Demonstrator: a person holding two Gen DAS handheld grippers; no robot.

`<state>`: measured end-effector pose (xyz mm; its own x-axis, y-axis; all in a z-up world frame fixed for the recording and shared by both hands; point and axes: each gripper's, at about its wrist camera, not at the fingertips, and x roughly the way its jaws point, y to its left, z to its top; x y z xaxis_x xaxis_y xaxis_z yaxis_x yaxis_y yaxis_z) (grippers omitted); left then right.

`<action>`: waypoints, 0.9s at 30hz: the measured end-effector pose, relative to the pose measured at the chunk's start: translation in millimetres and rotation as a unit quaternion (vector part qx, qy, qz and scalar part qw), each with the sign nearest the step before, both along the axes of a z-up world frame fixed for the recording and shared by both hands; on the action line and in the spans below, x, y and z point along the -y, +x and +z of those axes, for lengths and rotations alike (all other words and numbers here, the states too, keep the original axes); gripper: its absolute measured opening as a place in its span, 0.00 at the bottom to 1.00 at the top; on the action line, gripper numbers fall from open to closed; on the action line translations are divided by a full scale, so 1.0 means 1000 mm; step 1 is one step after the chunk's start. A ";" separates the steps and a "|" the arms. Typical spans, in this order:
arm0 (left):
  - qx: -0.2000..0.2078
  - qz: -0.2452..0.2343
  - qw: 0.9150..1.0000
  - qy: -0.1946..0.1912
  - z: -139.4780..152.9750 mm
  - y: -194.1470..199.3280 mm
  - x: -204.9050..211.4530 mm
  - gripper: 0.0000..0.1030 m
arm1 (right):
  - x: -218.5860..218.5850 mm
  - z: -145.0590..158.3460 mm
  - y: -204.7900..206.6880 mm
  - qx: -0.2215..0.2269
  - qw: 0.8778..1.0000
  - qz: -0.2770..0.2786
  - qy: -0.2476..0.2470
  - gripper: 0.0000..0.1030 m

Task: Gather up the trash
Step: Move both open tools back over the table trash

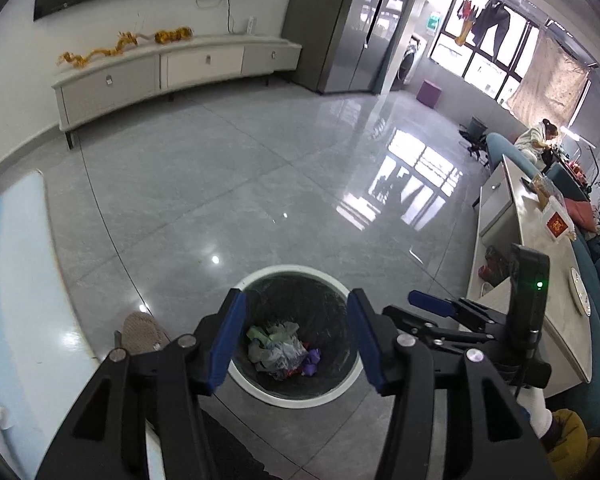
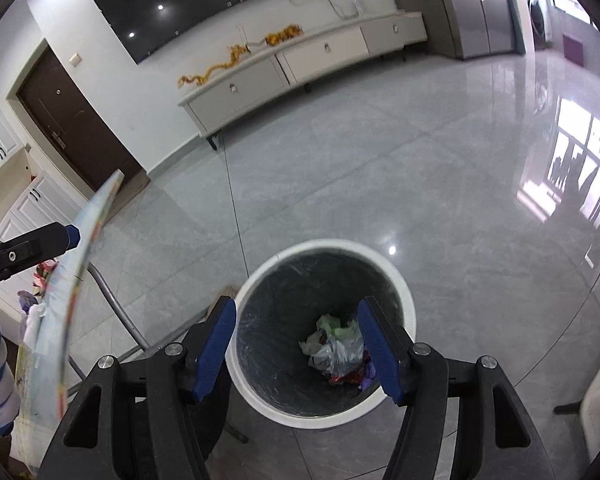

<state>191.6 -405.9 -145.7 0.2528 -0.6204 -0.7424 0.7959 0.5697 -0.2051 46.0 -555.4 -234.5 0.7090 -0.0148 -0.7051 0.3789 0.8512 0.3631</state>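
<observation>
A white-rimmed trash bin (image 1: 260, 276) with a dark liner stands on the grey floor; it also shows in the right wrist view (image 2: 260, 264). Crumpled trash (image 1: 278, 346) lies at its bottom: pale plastic, green, purple and red scraps, also seen in the right wrist view (image 2: 334, 346). My left gripper (image 1: 296, 340) is open and empty above the bin. My right gripper (image 2: 298, 350) is open and empty above the bin too; it also shows in the left wrist view (image 1: 432, 304), to the right of the left gripper.
A small light table (image 1: 16, 264) is at the left, with scraps on it in the right wrist view (image 2: 40, 284). A slipper (image 1: 142, 326) lies by the bin. A long counter (image 1: 540, 264) stands at right. A TV cabinet (image 1: 160, 72) lines the far wall.
</observation>
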 end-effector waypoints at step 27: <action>0.132 0.159 0.970 -0.128 0.117 -0.033 -0.268 0.50 | -0.173 0.214 -0.024 0.180 0.966 0.118 -0.141 0.61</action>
